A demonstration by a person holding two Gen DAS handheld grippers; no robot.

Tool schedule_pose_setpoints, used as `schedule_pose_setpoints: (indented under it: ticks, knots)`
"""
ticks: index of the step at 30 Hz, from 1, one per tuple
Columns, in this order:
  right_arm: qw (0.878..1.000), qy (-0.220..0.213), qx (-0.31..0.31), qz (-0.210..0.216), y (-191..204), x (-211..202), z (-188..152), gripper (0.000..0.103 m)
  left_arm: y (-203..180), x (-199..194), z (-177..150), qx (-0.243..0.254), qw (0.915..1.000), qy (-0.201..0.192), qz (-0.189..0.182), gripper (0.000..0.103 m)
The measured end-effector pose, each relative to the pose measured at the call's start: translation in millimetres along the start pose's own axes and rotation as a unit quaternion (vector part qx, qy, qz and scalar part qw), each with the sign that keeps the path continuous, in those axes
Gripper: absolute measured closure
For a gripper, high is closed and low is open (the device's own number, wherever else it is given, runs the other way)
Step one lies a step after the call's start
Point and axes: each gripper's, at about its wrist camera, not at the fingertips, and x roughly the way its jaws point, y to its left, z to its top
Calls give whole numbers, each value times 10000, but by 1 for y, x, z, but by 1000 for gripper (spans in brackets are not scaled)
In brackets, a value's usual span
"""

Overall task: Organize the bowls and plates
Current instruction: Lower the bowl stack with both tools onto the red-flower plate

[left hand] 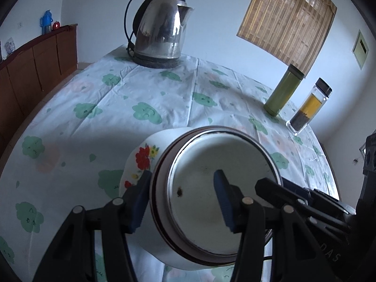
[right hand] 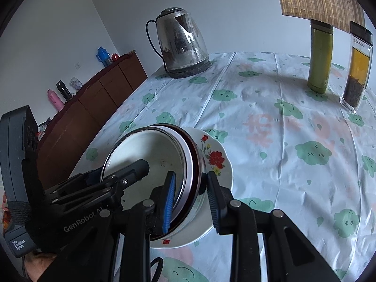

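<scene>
A round table covered in a white plastic cloth printed with green clouds fills the room's middle. At its far left edge stands a shiny steel electric kettle on a dark base. Near the front edge, lifted clear of the cloth and tilted, is a nested stack: a white enamel bowl with a metal rim sits inside a white porcelain bowl painted with red flowers, with what seems to be a dark-rimmed piece between them.

Both grippers hold this stack. The left gripper spans its left rim, one blue pad inside the enamel bowl, the other outside against the flowered wall. The right gripper pinches the right rim narrowly, one pad inside, one outside.

At the far right edge stand an olive-green metal flask and a clear glass tea bottle with amber liquid, side by side.

The gathering looks done: no other dishes remain on the cloth. What seems left is setting the stack down.
</scene>
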Motion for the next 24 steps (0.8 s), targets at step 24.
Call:
schedule_pose_setpoints:
  ticks: [24]
  knots:
    - [9998,-191,-44,-73,-8,13,-4,74,-8,1,-2,214,9997,-151,10,50]
